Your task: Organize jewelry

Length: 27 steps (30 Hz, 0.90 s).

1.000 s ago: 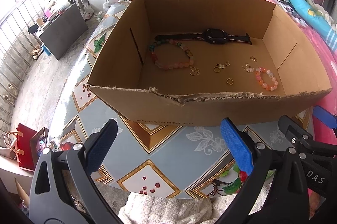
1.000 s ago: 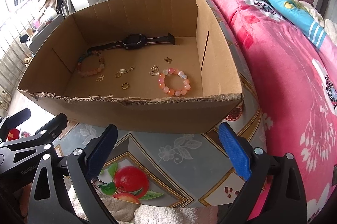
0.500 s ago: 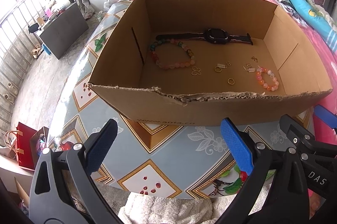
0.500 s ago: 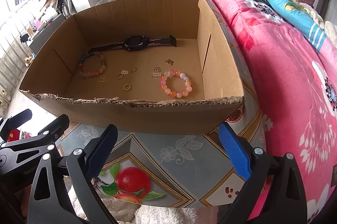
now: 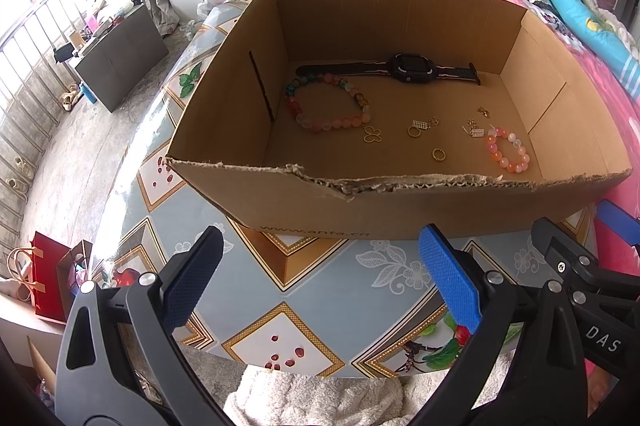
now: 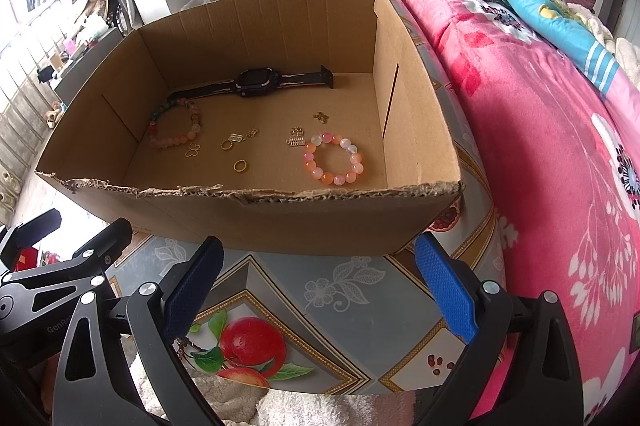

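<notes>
On the patterned tablecloth (image 5: 328,274) sat a cardboard box (image 5: 400,210) holding a black watch (image 5: 408,68), a multicoloured bead bracelet (image 5: 324,106), a pink bead bracelet (image 6: 333,159) and small gold rings and charms (image 5: 424,134). Short of it, the left gripper (image 5: 320,278) and right gripper (image 6: 316,280) hovered with fingers apart, empty.

In the box (image 5: 400,202) on the table (image 5: 320,290), the watch (image 5: 408,68) lies behind both bracelets (image 5: 326,104).
</notes>
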Tool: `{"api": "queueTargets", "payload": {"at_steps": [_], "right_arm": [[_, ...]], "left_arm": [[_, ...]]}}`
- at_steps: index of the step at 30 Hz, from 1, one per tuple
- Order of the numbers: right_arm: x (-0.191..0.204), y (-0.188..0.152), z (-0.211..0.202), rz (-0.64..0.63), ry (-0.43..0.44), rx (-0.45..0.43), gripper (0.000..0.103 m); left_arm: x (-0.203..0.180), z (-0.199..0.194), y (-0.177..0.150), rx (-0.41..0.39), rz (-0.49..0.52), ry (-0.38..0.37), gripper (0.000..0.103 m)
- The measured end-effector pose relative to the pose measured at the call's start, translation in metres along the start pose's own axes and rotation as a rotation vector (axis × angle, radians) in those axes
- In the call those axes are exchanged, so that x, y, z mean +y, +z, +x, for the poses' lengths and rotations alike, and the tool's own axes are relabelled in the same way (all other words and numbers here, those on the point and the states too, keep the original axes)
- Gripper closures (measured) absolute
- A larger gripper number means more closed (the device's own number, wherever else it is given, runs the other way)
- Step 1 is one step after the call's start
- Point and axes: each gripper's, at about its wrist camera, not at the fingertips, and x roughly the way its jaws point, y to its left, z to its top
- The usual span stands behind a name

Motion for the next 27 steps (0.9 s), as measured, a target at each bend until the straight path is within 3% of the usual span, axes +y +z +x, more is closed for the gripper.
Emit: {"api": "queueTargets", "payload": {"at_steps": [27], "right_arm": [[-0.0010,-0.0009,0.0005,0.003,0.000,0.003,0.009]], "left_arm": [[-0.0002,0.0022,-0.0001,0.007,-0.003,-0.002,0.008]]}}
